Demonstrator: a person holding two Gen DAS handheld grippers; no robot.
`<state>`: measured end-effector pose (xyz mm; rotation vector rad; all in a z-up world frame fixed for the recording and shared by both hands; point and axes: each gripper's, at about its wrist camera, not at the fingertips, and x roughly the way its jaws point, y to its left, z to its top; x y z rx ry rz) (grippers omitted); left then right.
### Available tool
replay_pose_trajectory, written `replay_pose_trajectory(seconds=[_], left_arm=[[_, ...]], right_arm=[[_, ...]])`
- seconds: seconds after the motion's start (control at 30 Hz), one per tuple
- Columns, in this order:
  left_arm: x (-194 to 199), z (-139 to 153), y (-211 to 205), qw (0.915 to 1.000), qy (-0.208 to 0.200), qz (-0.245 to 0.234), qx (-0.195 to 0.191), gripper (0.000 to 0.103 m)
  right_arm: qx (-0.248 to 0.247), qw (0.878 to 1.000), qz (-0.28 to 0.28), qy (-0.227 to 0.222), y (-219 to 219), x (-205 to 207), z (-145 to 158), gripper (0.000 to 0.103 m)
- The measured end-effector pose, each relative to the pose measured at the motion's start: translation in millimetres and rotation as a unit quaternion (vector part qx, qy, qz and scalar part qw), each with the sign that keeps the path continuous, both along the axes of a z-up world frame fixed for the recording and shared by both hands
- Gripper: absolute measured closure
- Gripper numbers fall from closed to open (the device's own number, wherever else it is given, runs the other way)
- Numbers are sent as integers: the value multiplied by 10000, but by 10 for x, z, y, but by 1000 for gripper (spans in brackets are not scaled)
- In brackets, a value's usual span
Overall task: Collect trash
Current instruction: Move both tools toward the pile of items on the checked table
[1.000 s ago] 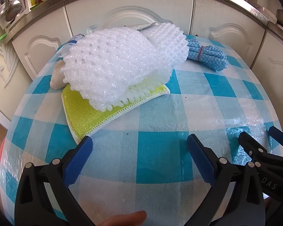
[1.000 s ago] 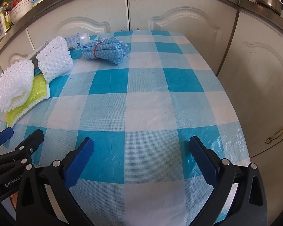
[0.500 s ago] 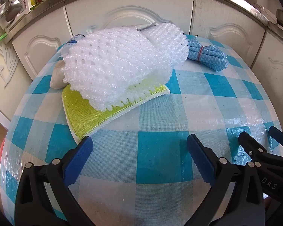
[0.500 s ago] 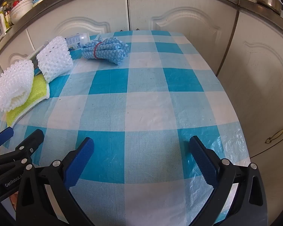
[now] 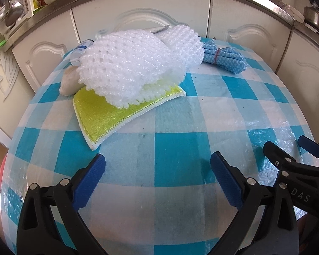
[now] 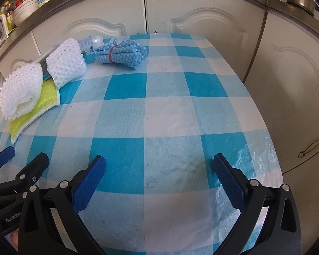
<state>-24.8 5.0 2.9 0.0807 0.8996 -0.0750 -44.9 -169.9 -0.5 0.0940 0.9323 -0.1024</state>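
Nothing changing since a second ago: left gripper [image 5: 157,170] and right gripper [image 6: 159,170] staying spread, empty, nearer than foam netting [image 5: 125,68]. Collecting not begun.

Both wrist cameras look forward low over the checked tablecloth [image 5: 176,155] toward the cabinets at 12 o'clock. The left view sits close to the white foam nets [image 5: 125,68]; the right view, beside it, shares them at 10 o'clock [image 6: 21,89].
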Motion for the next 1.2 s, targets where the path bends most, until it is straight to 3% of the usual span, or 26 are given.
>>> replay_pose_trajectory(seconds=[0.3,0.4,0.63,0.8,1.2], left_arm=[[-459,302,138,9975,-673,-90,-183,4],[-568,443,221,9959,-858,-12,-269,4],[-800,768,485,9895,-1396,293,-245,4],[-951,973,699,9827,-1763,558,-139,4],[-1221,1220,1036,9725,-2137,924,-50,4]], right_arm=[[441,9987,197,-139,44,-365,93,4],[252,9990,214,-286,86,-459,236,4],[-122,9933,382,-1087,247,-708,762,4],[99,9831,576,-1734,325,-914,1114,4],[-70,9676,698,-2424,548,-1249,1528,4]])
